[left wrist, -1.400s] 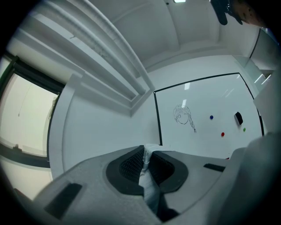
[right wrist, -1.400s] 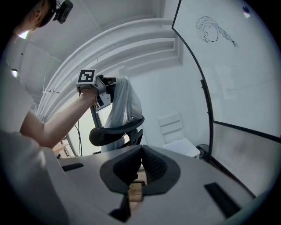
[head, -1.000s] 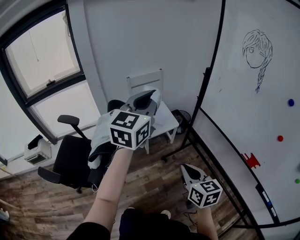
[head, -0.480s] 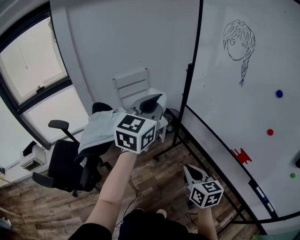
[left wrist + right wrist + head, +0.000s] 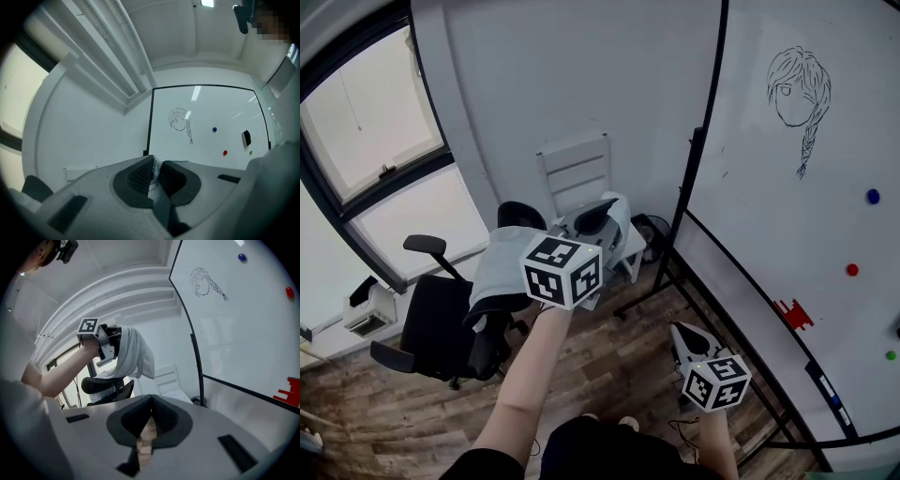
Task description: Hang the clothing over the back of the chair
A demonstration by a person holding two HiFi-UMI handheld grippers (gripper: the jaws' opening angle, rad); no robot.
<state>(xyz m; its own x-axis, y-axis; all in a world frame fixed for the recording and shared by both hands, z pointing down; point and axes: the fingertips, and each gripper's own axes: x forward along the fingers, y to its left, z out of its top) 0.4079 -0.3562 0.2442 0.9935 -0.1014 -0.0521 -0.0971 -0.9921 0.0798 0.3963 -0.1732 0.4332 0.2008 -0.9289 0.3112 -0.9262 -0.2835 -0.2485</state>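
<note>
A pale grey garment (image 5: 502, 267) is draped over the top of the black office chair's (image 5: 436, 323) backrest. Its upper end is bunched up in my left gripper (image 5: 602, 214), which is shut on a thin fold of the cloth (image 5: 155, 172). The right gripper view shows that garment (image 5: 133, 355) hanging from the left gripper (image 5: 114, 341) down onto the chair (image 5: 101, 385). My right gripper (image 5: 681, 332) hangs low at the right, away from the cloth. Its jaws (image 5: 151, 401) meet at the tips with nothing between them.
A white slatted chair (image 5: 581, 169) stands against the wall behind the office chair. A large whiteboard (image 5: 806, 216) on a black stand fills the right side. Windows run along the left wall, with a small white device (image 5: 370, 305) below them. The floor is wood.
My left gripper has sunk a little and shifted sideways with the garment still in it. The right gripper drifted slightly and stayed shut.
</note>
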